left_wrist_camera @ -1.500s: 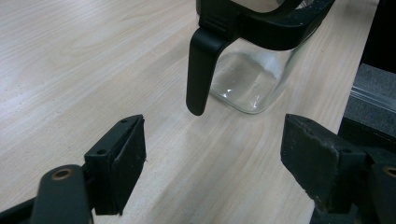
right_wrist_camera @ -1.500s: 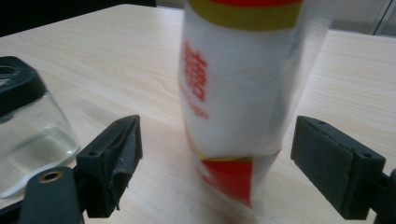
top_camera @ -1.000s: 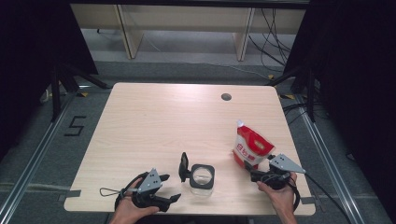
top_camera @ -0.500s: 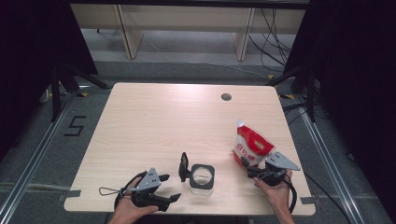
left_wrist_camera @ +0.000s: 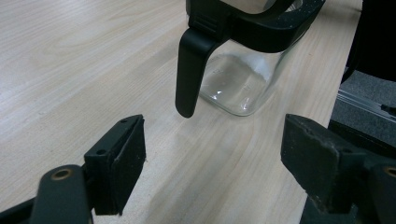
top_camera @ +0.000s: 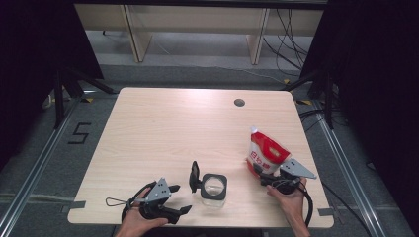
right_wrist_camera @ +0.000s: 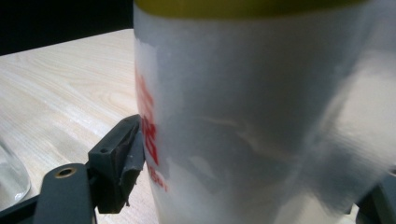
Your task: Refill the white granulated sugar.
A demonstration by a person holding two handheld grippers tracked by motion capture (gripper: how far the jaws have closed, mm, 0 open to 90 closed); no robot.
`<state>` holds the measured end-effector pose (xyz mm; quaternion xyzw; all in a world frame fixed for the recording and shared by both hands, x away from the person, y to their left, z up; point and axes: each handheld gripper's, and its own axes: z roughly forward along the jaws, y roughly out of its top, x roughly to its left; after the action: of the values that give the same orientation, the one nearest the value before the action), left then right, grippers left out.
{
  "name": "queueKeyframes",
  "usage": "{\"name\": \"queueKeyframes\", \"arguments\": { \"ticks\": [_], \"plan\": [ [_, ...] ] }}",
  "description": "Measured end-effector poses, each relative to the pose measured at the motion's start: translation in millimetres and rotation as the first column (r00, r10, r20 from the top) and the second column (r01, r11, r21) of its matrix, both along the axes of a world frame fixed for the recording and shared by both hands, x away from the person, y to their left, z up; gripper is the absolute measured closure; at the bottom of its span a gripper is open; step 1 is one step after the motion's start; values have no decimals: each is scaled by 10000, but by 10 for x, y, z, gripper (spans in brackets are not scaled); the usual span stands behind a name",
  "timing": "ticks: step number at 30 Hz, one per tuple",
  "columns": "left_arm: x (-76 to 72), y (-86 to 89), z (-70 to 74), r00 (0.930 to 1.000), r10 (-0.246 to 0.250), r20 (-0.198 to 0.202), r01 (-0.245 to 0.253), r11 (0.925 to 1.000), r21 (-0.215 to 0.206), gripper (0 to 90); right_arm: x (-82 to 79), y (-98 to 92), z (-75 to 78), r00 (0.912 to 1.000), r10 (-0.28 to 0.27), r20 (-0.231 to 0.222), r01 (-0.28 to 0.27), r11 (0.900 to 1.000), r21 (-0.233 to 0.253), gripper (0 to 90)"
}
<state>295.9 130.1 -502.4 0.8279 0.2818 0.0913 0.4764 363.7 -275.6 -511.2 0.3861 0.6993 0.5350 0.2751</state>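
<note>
High view: wooden table w/ a round cable hole near far edge. Left gripper sits at near-left edge, held by person's left hand, jaws apart, pointing right toward a clear glass jug w/ black rim and black handle; the gripper is near the jug but not touching it. Right gripper at near-right, right hand behind it, grey three-cornered plate on top, jaws at the base of a red-and-white bag that stands upright, top tilted slightly to the left. Bag is just right of jug, apart from it. Left gripper view: both black jaws wide apart, nothing between them, jug ahead w/ handle hanging down toward the camera, glass body resting on the table, close to the near edge. Right gripper view: bag between the jaws, left jaw pad touching the bag's side by the red print; right jaw barely visible at frame edge, so can't tell for sure if it's clamped tight. Glass of jug at bottom left.
</note>
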Motion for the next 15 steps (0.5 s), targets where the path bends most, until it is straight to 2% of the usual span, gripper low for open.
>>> {"name": "queueKeyframes", "arguments": {
  "ticks": [1,2,3,4,6,7,8,9,11,12,13,14,15],
  "plan": [
    [22,7,-1,9995,-284,163,282,9996,74,218,0,7,-4,9999,-158,-19,157,9999,-38,235],
    [7,-2,-7,9999,-109,-62,108,9999,-39,218,16,8,-11,9999,43,100,-44,9999,100,237],
    [8,-3,-8,9999,-125,-61,125,9999,-49,218,32,13,-19,9996,117,238,-121,9998,174,237],
    [9,-3,-9,9999,-134,-78,134,9999,-58,218,32,-4,-9,9997,52,255,-49,9999,-107,237],
    [16,3,-12,9999,-162,-30,162,9999,-55,218,40,13,-23,9998,146,167,-148,9998,163,238],
    [15,5,-10,9999,-137,-65,137,9999,-34,218,60,9,-28,9993,216,320,-218,9997,51,237],
    [20,11,-9,9999,-142,-46,142,9999,72,218,57,23,-34,9996,173,202,-178,9995,264,237],
    [30,19,-7,9998,-199,-60,201,9995,230,218,63,22,-34,9995,229,204,-233,9994,239,237],
    [14,-3,-18,9999,-101,-117,98,9997,-207,218,70,26,-36,9995,273,135,-276,9993,234,238],
    [26,17,-9,9998,-182,-39,183,9997,184,219,80,37,-44,9995,252,187,-258,9991,342,241],
    [26,17,-9,9998,-182,-39,183,9997,184,218,80,37,-44,9995,252,187,-258,9991,342,241],
    [15,0,-14,9998,-137,-128,135,9998,-108,218,91,47,-51,9992,263,317,-277,9986,456,242],
    [15,0,-14,9998,-137,-128,135,9998,-108,219,91,47,-51,9992,263,317,-277,9986,456,242]
  ]
}}
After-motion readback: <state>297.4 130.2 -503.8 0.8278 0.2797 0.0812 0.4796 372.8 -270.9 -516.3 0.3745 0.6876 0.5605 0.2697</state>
